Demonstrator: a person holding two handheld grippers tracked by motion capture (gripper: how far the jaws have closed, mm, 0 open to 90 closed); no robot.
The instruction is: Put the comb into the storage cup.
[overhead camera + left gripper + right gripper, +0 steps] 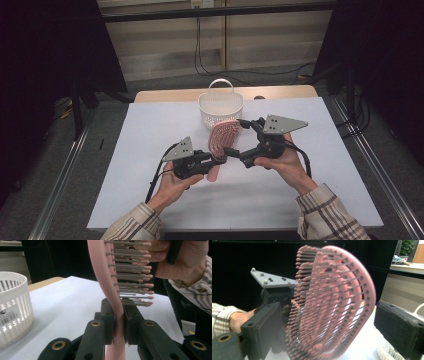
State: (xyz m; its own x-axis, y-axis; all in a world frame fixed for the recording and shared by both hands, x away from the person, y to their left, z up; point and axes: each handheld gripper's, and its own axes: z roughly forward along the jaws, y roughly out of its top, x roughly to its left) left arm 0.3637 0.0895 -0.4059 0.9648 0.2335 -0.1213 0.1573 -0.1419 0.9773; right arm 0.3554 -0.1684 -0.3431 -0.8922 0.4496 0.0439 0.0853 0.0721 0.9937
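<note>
The left hand-held gripper is clenched on the neck of a pink hairbrush, holding it upright above the worktop, bristles facing the right hand. The right hand-held gripper stands wide, its jaws to either side of the brush head and not pressing on it.

The grip sits low on a narrow neck, so the tall head could pivot or slip if the right jaws close off-centre or push against the bristles. Closing on the bristle tips rather than the rim would probably give a springy, unsure hold.

The white slotted basket stands just beyond the brush; a careless swing could knock it. Open worktop lies to both sides and toward the person, well away from the edges.
</note>
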